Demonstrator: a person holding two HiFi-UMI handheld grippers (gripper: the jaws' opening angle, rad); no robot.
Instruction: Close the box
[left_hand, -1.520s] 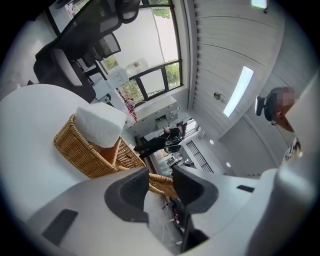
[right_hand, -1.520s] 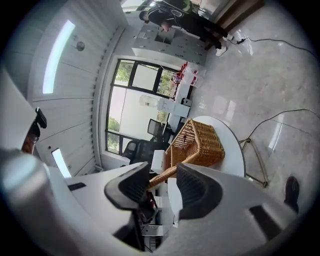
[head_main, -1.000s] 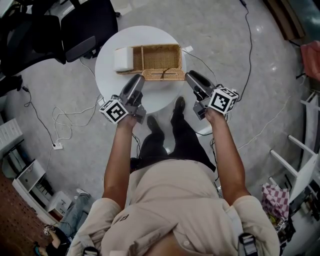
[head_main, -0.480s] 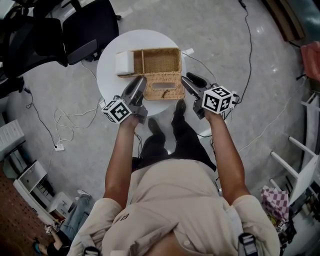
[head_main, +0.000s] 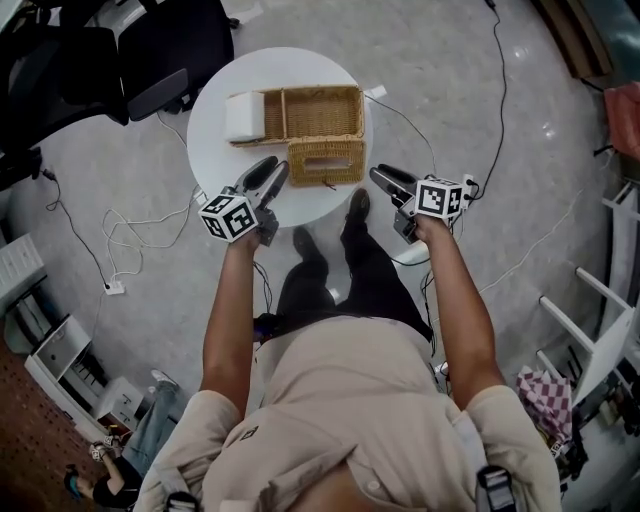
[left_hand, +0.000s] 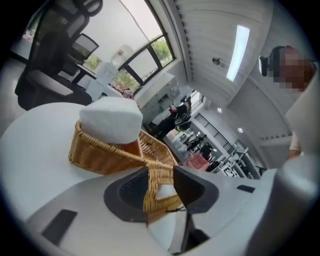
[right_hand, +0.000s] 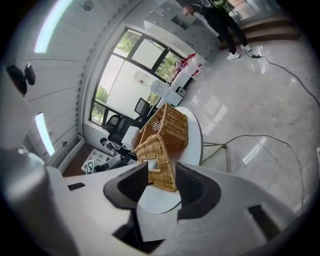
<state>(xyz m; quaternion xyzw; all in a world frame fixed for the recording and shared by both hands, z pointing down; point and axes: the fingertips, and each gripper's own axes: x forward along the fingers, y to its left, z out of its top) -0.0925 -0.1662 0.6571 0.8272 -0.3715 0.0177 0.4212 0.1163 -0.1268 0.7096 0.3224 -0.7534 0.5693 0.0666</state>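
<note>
The wicker box (head_main: 318, 112) stands in the middle of the round table (head_main: 215, 150), with its lid (head_main: 327, 162) hanging open toward the near edge; the closing seems only to begin. The left gripper (head_main: 262, 178) is open and empty just beside the lid; the right gripper (head_main: 384, 180) has just been opening its jaws, with nothing gripped between them. Next they should probably take the lid and swing it over the box.

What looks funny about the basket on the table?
Its wicker lid is flopped open at the front of the basket, tilted, instead of sitting on top. A white block at the left end sticks up above the rim. Nothing looks spilled or broken.
</note>
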